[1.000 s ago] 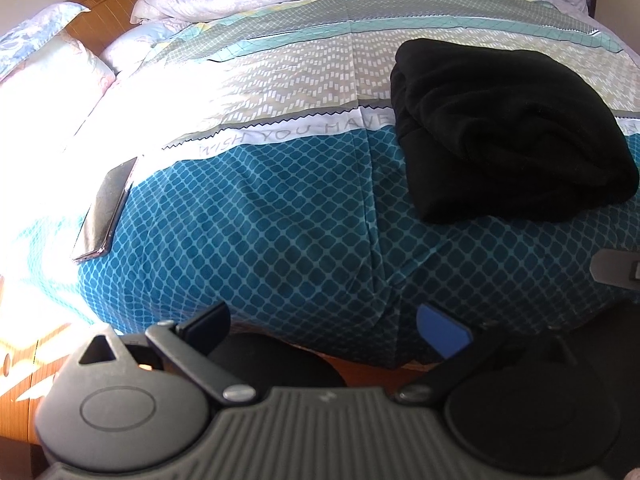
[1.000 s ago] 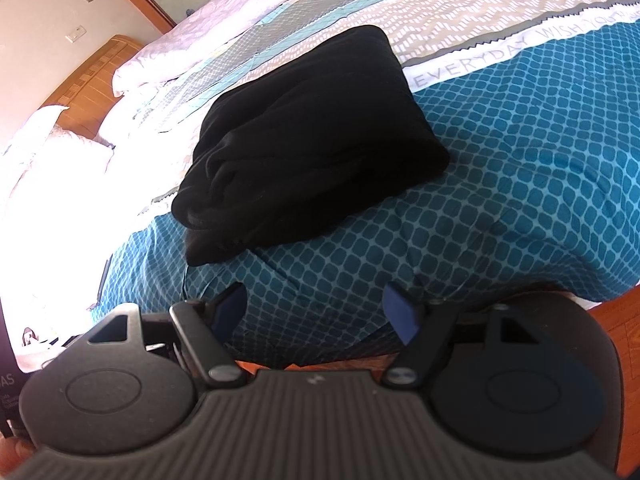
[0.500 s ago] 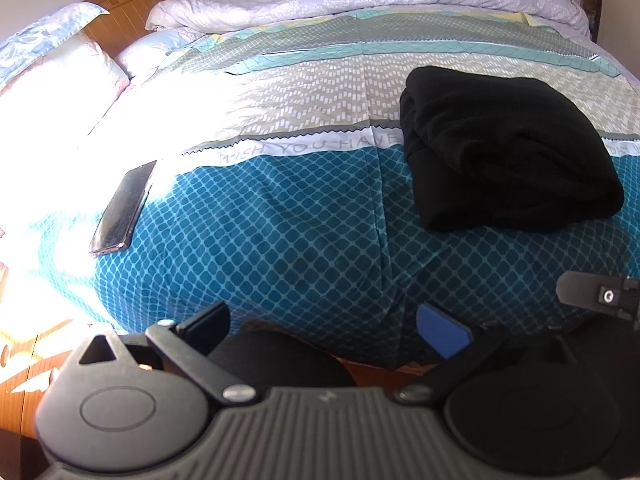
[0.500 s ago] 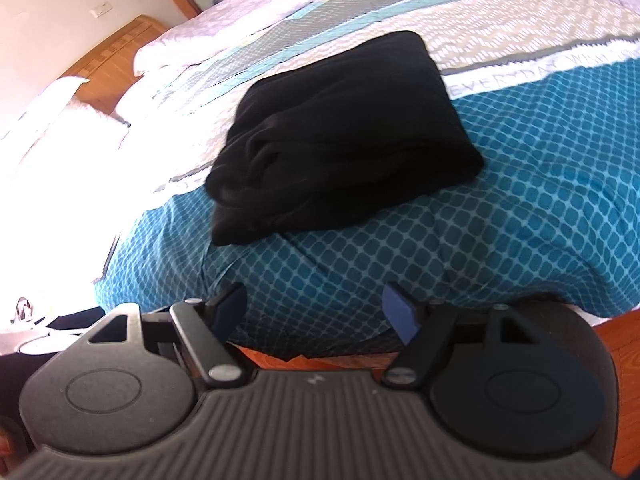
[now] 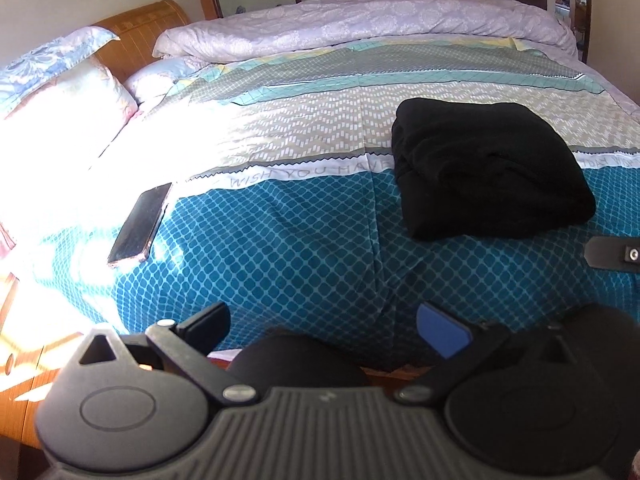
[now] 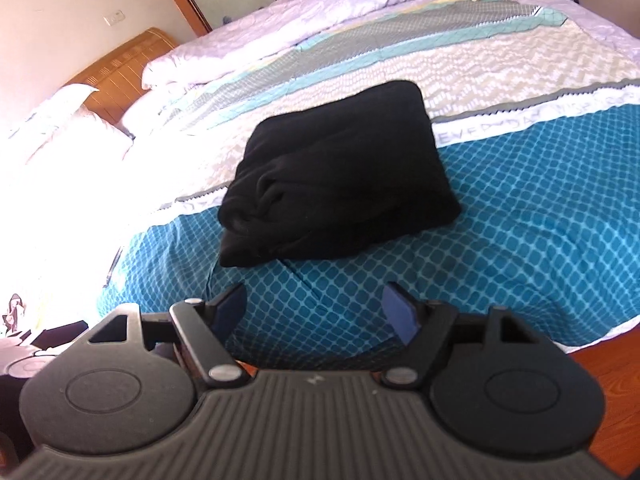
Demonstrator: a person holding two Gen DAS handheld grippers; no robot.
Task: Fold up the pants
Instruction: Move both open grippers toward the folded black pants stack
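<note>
The black pants [image 5: 486, 174] lie folded in a compact bundle on the patterned bedspread [image 5: 304, 240], right of centre in the left wrist view. They also show in the right wrist view [image 6: 340, 176], in the middle. My left gripper [image 5: 324, 326] is open and empty, held off the bed's near edge, well short of the pants. My right gripper [image 6: 316, 312] is open and empty, over the bed's near edge just in front of the pants. Part of the right gripper [image 5: 616, 252] shows at the left wrist view's right edge.
A dark phone [image 5: 140, 222] lies on the bed's left side. Pillows [image 5: 60, 108] and a wooden headboard [image 5: 140, 36] are at far left. A rolled pale quilt [image 5: 360, 28] lies along the far side. Wooden floor [image 6: 624, 364] is below the bed edge.
Both grippers have pulled back and tilted up from the bed. The pants sit farther away and more of the far wall shows. The pants have not moved.
</note>
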